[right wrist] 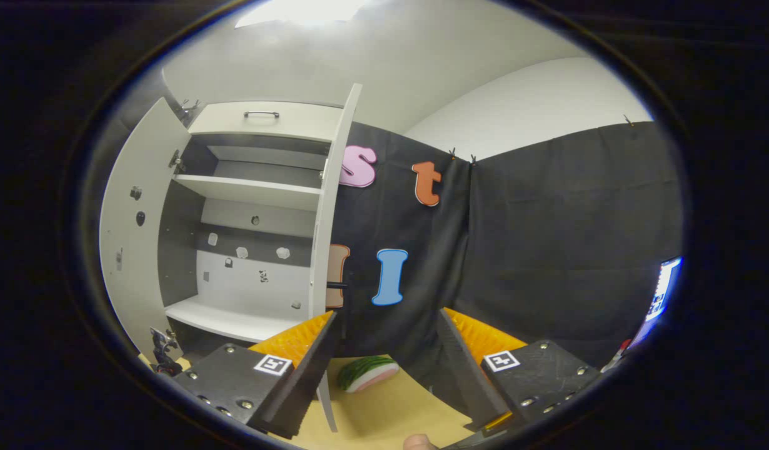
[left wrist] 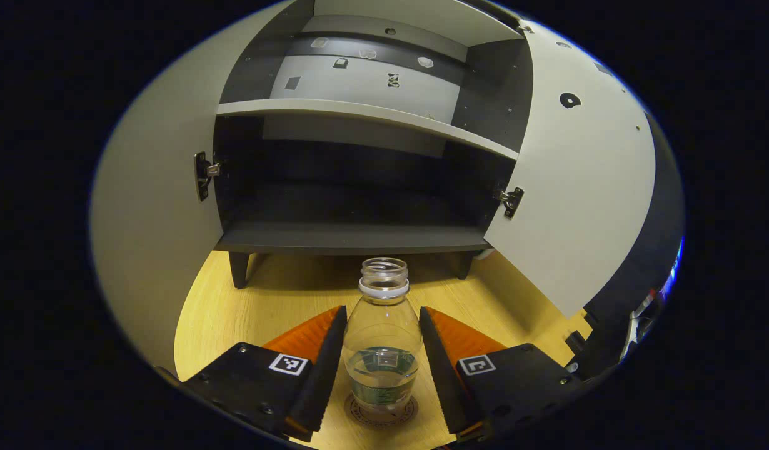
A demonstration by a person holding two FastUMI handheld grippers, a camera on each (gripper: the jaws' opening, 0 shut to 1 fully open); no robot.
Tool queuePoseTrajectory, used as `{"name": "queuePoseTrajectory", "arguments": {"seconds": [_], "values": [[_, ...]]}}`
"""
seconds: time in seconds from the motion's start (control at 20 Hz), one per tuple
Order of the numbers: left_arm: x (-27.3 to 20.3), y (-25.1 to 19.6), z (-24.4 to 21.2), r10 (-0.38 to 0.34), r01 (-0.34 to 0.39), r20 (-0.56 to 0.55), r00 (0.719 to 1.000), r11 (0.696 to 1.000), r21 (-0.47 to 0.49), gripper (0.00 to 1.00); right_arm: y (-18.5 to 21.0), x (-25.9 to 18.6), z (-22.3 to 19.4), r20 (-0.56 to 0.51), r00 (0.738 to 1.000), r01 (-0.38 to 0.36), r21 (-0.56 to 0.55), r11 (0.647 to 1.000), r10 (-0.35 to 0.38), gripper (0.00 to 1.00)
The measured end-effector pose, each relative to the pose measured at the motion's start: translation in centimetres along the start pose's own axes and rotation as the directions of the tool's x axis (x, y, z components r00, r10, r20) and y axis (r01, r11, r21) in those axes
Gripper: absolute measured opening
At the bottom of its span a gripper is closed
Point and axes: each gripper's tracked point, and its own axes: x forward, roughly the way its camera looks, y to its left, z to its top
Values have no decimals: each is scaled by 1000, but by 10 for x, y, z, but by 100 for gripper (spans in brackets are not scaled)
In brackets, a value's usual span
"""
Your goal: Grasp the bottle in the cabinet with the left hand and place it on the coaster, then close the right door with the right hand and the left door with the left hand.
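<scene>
A clear, capless bottle holding a little water stands upright on a round coaster on the wooden table. My left gripper is closed around the bottle's body, with both orange-backed fingers pressing its sides. Beyond it stands the cabinet with its left door and right door swung wide. My right gripper is open with nothing between its fingers, to the right of the cabinet. The right door stands edge-on just past its left finger, above the table.
The cabinet's lower shelf is bare, as is the upper one. A toy watermelon slice lies on the table in front of the right gripper. A black handle sticks out from the right door.
</scene>
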Motion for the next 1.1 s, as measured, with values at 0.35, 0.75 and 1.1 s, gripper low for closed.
{"name": "queuePoseTrajectory", "arguments": {"seconds": [0.35, 0.75, 1.1], "values": [[-26, -8, -9, -14, 13, 38, 999, 999, 46, 73, 12, 0, -6, -11, 999, -37, -14, 999, 36, 99], [-47, -14, -20, -16, 15, 17, 1000, 998, 65, 73, 12, -5, -10, -16, 998, -53, -2, 999, 53, 96], [-54, -18, -26, -6, 7, -9, 1000, 996, 88, 77, 9, -6, -15, -22, 998, -50, 5, 999, 50, 96]]}}
